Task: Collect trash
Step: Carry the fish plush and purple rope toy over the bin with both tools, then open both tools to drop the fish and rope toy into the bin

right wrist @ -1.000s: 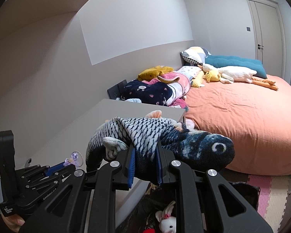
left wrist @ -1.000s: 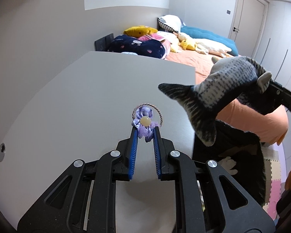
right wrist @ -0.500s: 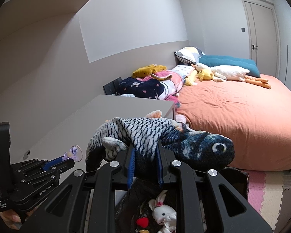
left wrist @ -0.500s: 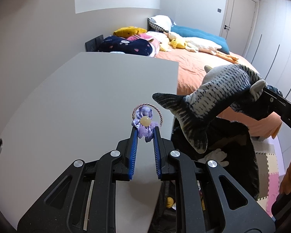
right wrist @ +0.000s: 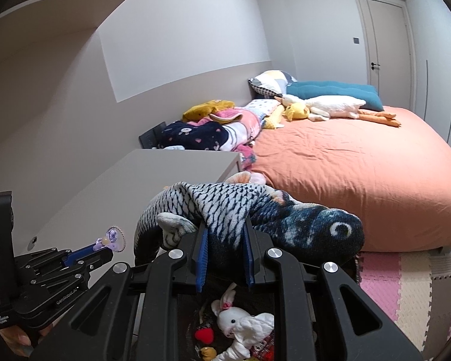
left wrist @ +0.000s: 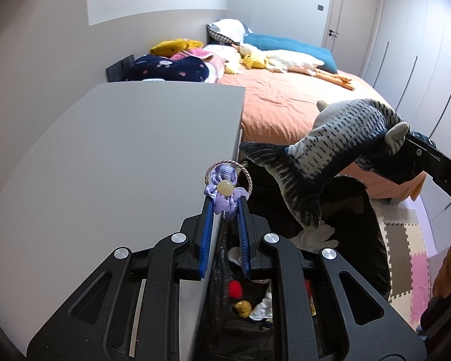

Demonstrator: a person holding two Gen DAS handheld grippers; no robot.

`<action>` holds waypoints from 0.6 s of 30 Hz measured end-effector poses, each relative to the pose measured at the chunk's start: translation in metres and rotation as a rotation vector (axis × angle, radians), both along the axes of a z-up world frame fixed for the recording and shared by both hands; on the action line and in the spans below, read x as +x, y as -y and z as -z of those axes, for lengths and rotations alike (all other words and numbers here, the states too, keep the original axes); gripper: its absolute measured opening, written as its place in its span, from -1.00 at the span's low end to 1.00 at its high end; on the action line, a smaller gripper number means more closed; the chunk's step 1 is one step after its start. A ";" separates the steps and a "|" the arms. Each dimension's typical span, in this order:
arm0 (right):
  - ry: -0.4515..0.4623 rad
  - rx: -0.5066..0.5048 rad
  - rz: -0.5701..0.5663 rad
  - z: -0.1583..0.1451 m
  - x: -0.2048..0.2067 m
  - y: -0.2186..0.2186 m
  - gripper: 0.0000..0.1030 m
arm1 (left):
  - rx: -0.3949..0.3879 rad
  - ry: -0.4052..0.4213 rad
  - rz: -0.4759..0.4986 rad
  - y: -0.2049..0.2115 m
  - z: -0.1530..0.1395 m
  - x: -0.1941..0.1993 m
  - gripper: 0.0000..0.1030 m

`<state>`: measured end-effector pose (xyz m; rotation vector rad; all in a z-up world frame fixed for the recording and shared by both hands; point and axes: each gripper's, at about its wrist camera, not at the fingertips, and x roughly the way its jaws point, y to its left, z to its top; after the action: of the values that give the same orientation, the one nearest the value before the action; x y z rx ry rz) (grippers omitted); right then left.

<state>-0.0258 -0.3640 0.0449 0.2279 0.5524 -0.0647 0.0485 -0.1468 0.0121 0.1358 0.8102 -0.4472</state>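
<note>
A grey counter (left wrist: 129, 156) fills the left of the left wrist view. Beyond it at one o'clock lies a bed with an orange cover (right wrist: 345, 162). At the bed's head, about twelve o'clock, rest a teal cushion (right wrist: 333, 88), a white goose plush (right wrist: 333, 105), a yellow duck plush (right wrist: 297, 110) and a navy patterned blanket (left wrist: 168, 69). A closed door (right wrist: 385, 45) stands at one o'clock. Pink and grey foam floor mats (right wrist: 406, 282) lie at four o'clock.

Left hand-held gripper (left wrist: 224, 207) and right hand-held gripper (right wrist: 224, 231) both clamped, angled downward

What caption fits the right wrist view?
Right gripper holds a plush fish above a dark bin of toys, beside the bed.
</note>
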 end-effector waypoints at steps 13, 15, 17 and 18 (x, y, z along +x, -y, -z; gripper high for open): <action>-0.014 0.009 0.086 0.004 -0.020 0.038 -0.57 | 0.014 -0.013 0.094 0.038 0.003 -0.008 -0.69; -0.014 0.012 0.100 0.004 -0.023 0.044 -0.57 | 0.018 -0.012 0.107 0.044 0.003 -0.010 -0.69; -0.014 0.014 0.110 0.005 -0.026 0.048 -0.57 | 0.022 -0.013 0.118 0.048 0.003 -0.011 -0.69; -0.015 0.013 0.115 0.005 -0.027 0.050 -0.57 | 0.023 -0.013 0.121 0.050 0.003 -0.012 -0.69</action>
<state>-0.0527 -0.4144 0.0400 0.2722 0.5545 -0.1743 0.0367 -0.1965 0.0087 0.2040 0.8228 -0.5539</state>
